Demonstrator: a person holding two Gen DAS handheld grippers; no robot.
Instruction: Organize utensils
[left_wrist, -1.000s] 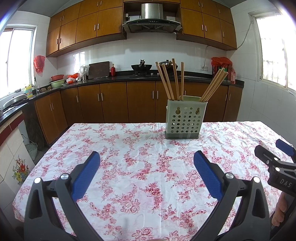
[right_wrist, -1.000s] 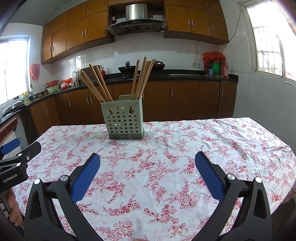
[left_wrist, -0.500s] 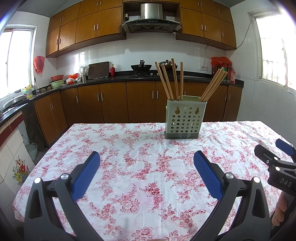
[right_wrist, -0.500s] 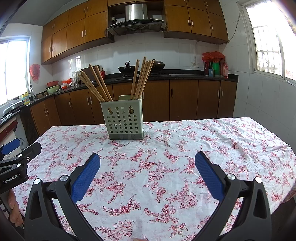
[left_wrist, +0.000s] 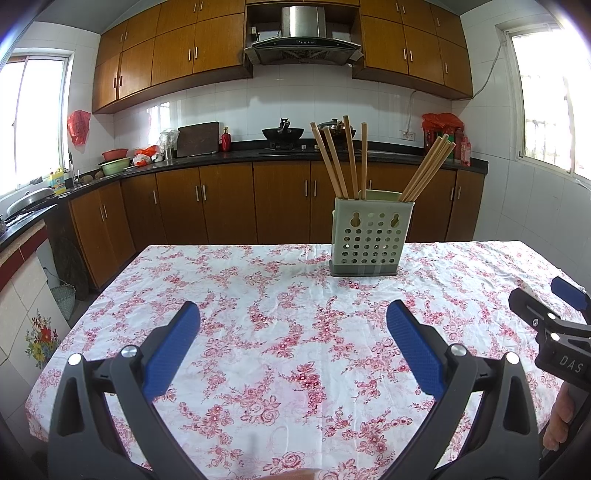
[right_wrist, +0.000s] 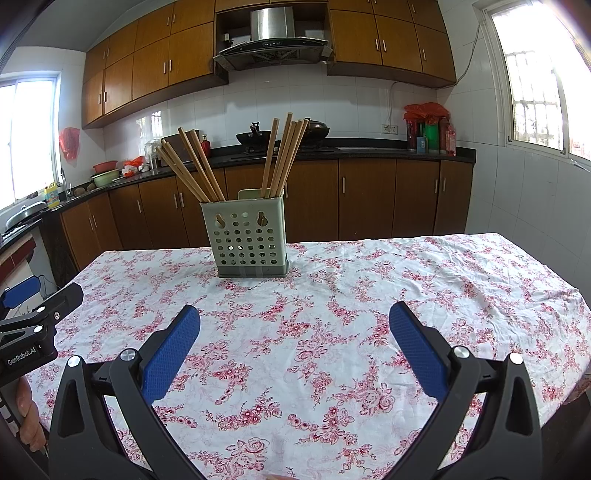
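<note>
A pale green perforated utensil holder (left_wrist: 371, 238) stands upright on the flowered tablecloth (left_wrist: 280, 332) at the far side of the table; it also shows in the right wrist view (right_wrist: 251, 240). Several wooden chopsticks (left_wrist: 345, 162) lean in its two compartments, some left, some right (right_wrist: 284, 158). My left gripper (left_wrist: 293, 332) is open and empty, well short of the holder. My right gripper (right_wrist: 294, 334) is open and empty, also short of it. Each gripper shows at the edge of the other's view.
The table's left edge (left_wrist: 92, 306) and right edge (right_wrist: 576, 295) drop off to the floor. Behind the table run wooden kitchen cabinets (left_wrist: 229, 203) with a dark counter holding a wok (left_wrist: 282, 132), bowls and bottles.
</note>
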